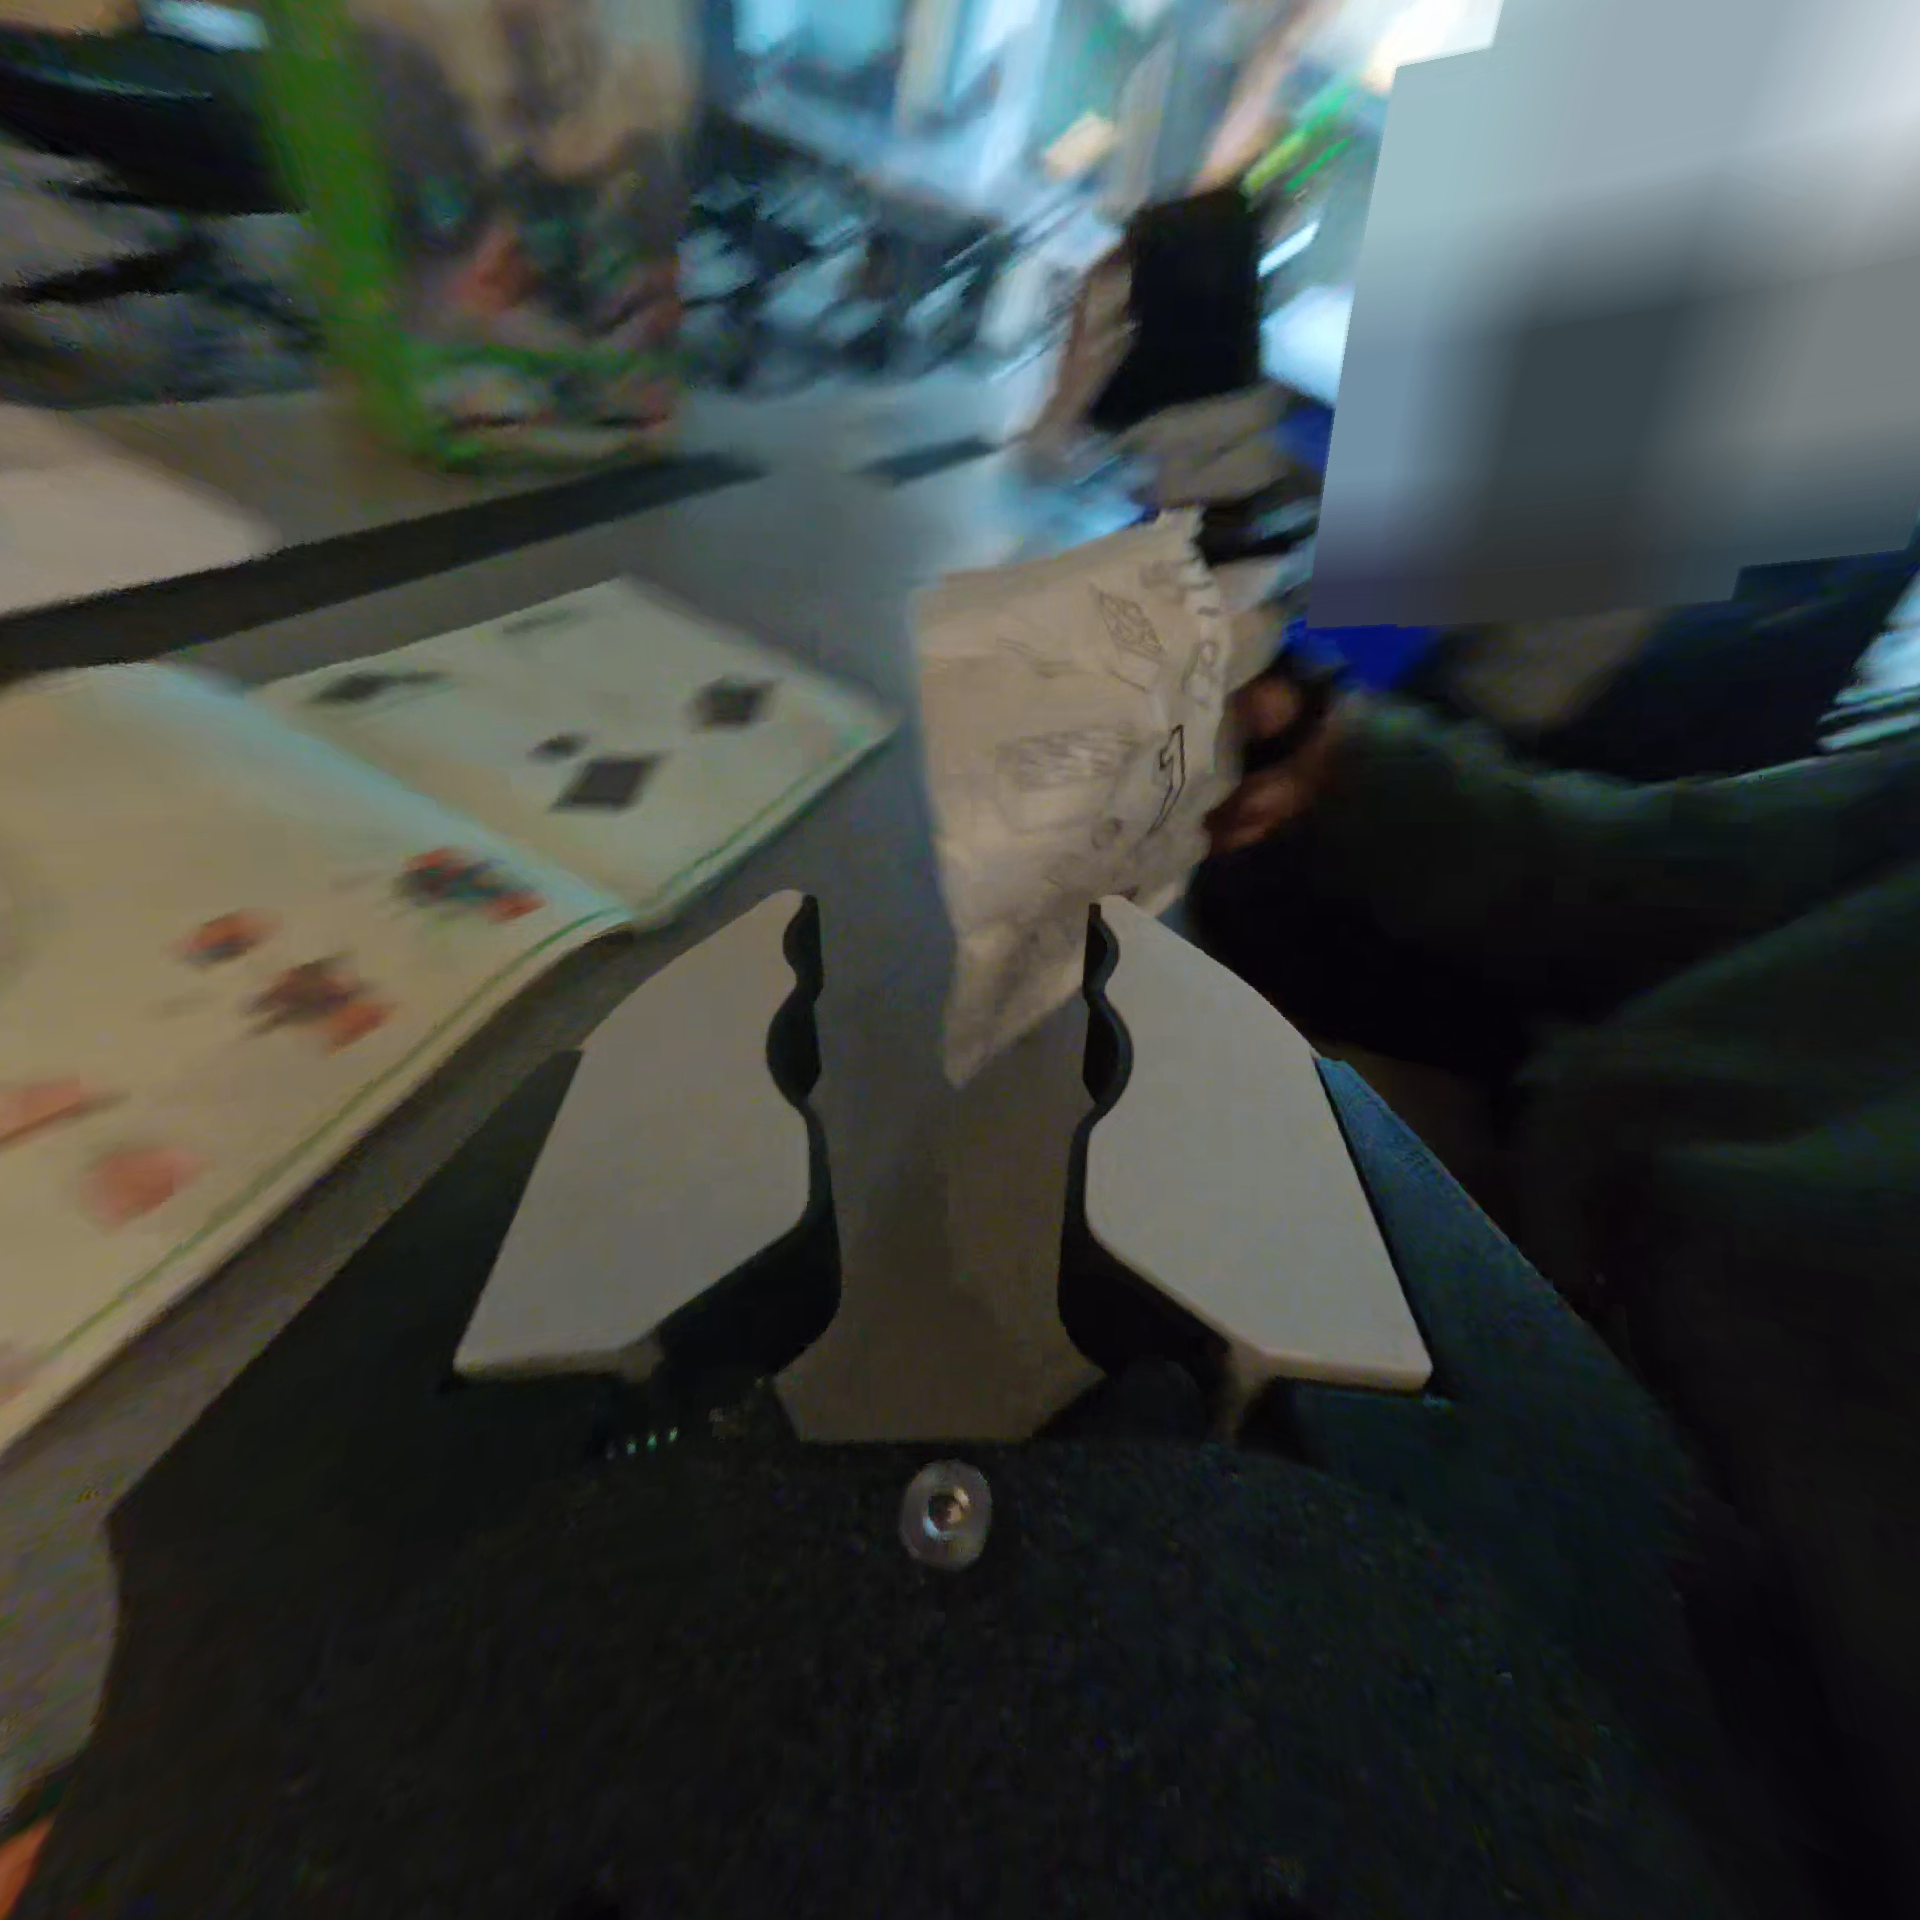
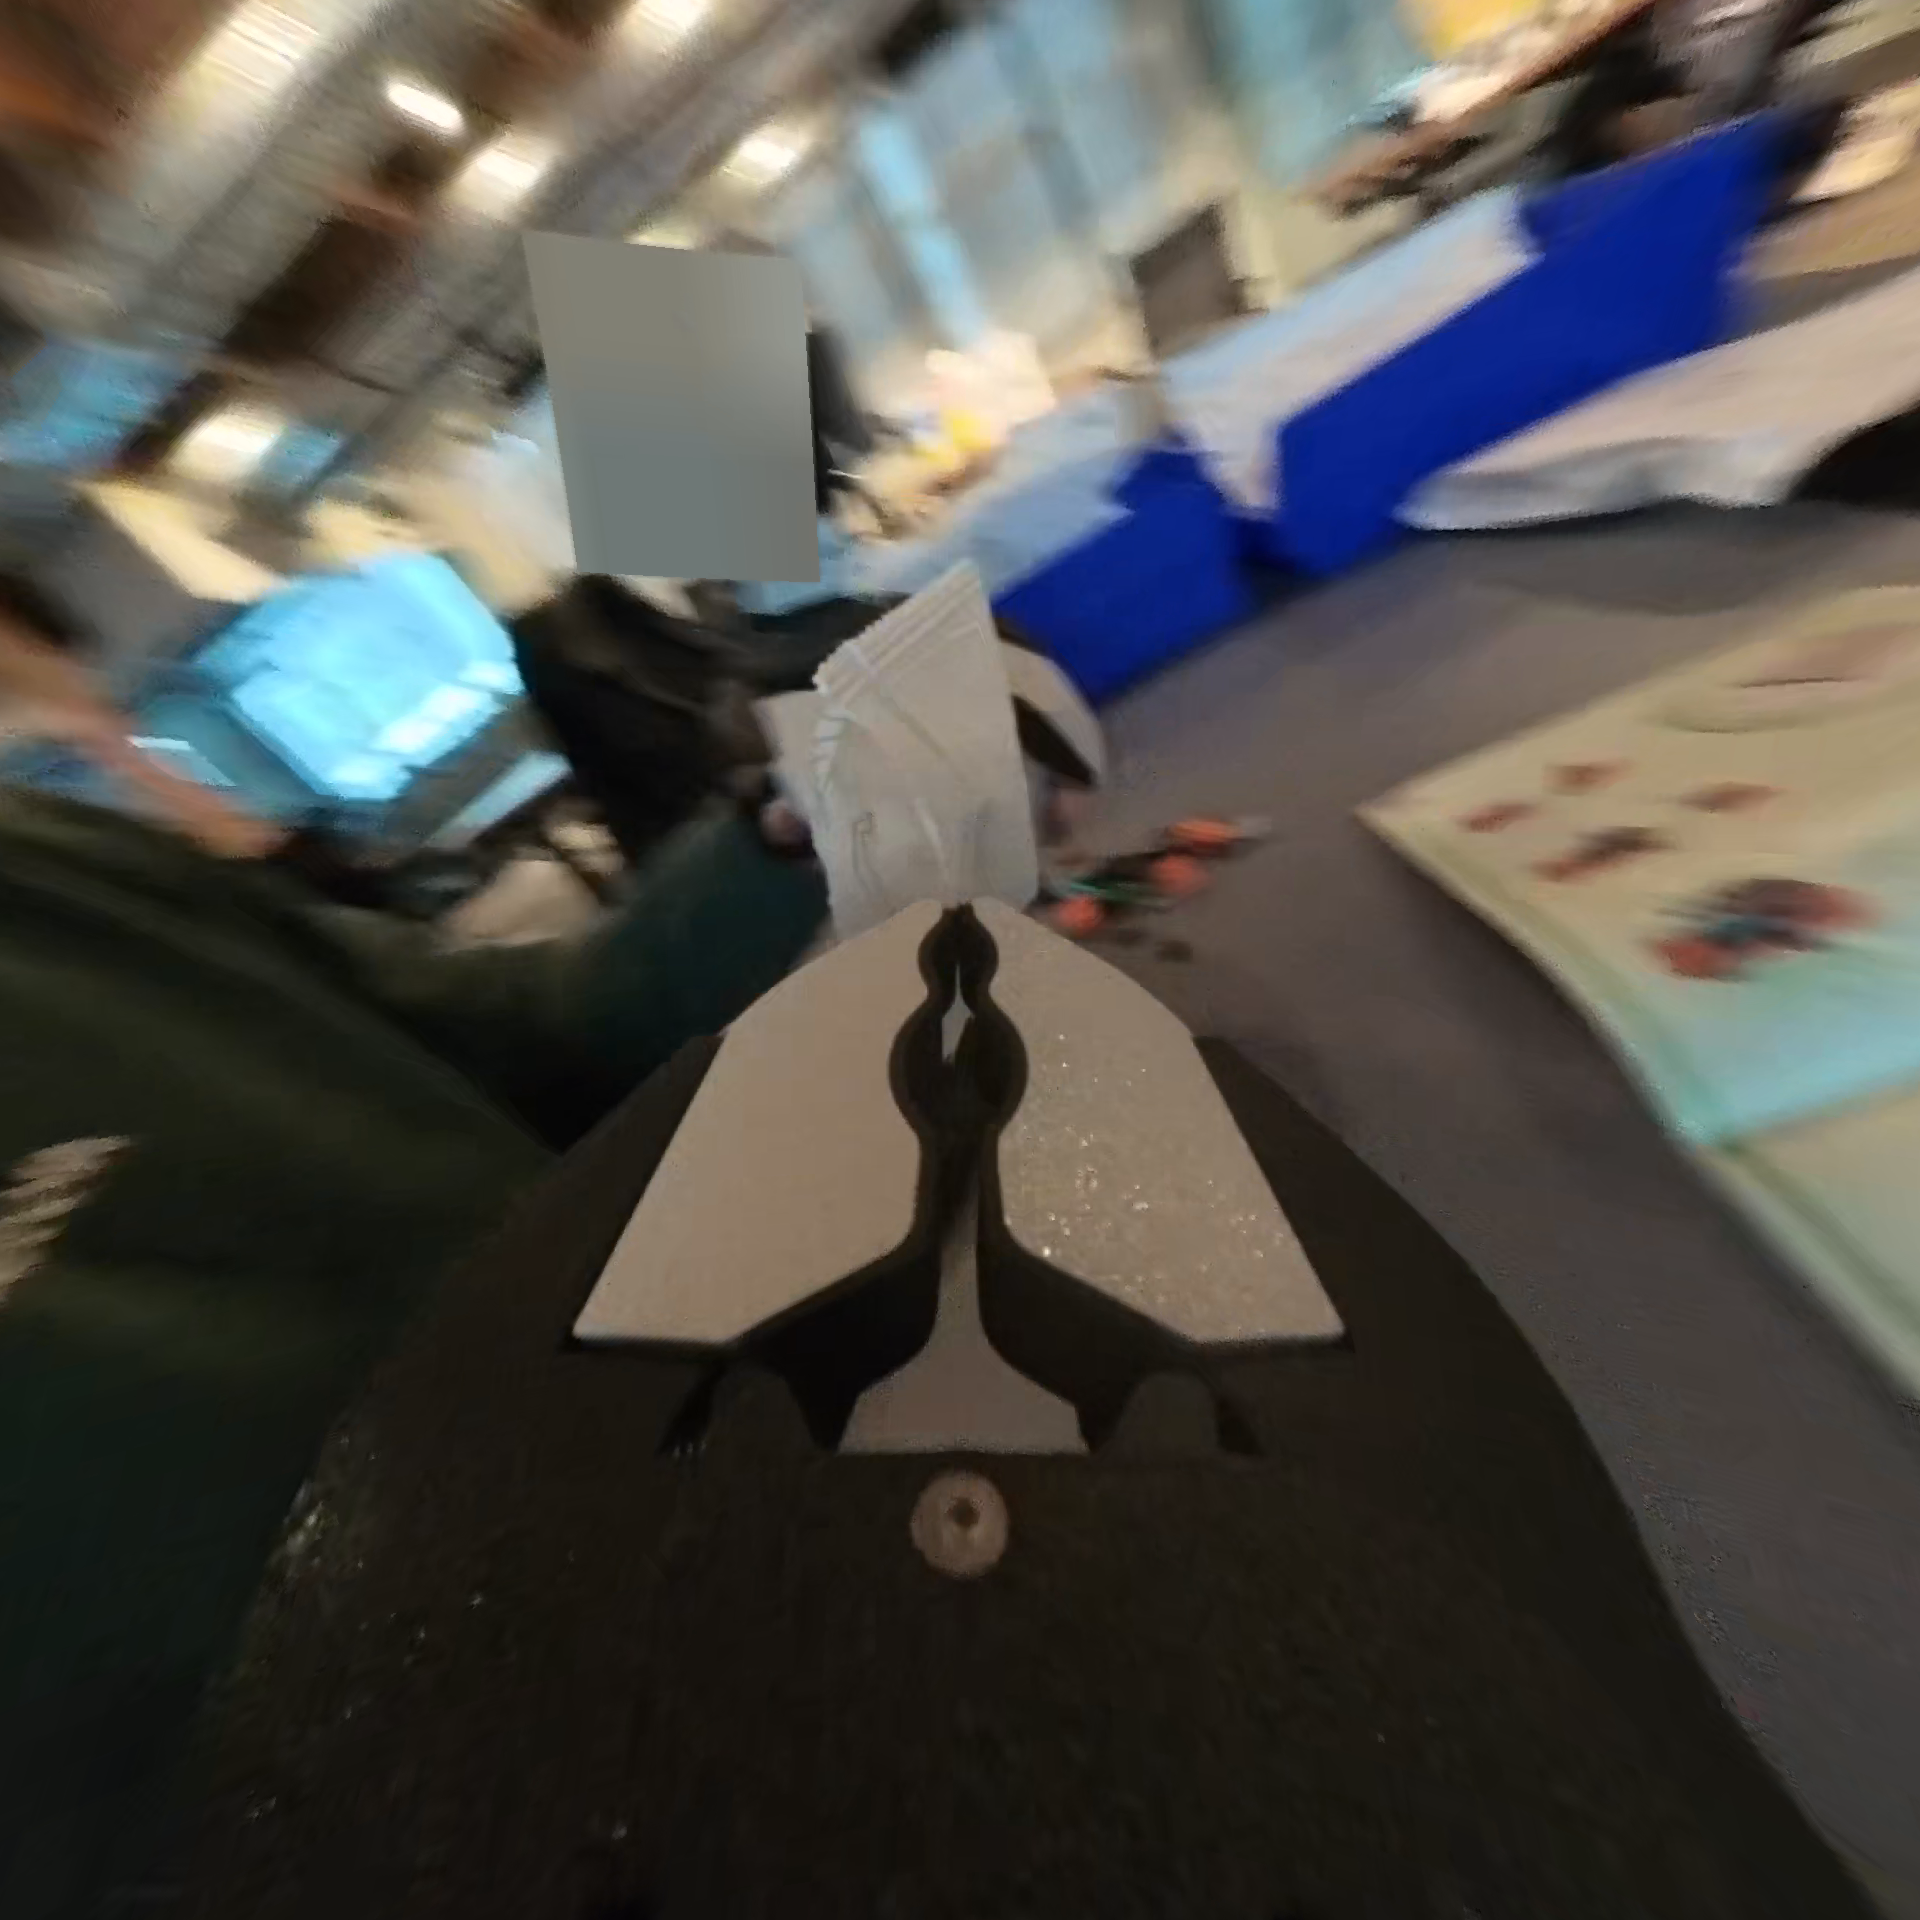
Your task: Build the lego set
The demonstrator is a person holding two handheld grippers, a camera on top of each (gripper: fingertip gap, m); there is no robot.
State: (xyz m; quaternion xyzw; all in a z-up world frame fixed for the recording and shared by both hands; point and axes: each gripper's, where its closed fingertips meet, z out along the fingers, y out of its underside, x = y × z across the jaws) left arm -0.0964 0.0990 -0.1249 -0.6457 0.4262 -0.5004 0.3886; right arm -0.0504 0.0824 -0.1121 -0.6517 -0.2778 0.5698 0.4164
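In the left wrist view, the left gripper (image 1: 951,914) has its jaws spread wide, holding nothing. A white paper bag (image 1: 1081,748) hangs in the air just past its right finger, long axis near upright, its narrow corner pointing down. An open booklet (image 1: 582,727) lies on the grey table (image 1: 831,540). In the right wrist view, the right gripper (image 2: 961,912) is clenched on the bag (image 2: 920,769), which stands upward from the fingertips. Loose bricks (image 2: 1143,862), blurred, lie on the table (image 2: 1455,644) beyond, left of the booklet (image 2: 1714,831).

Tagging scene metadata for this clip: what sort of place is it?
Likely a shared office or lab workspace, though blur limits certainty. A grey table holds an open instruction booklet and loose bricks; a lit monitor and other cluttered desks sit behind. The right gripper holds a paper parts bag.
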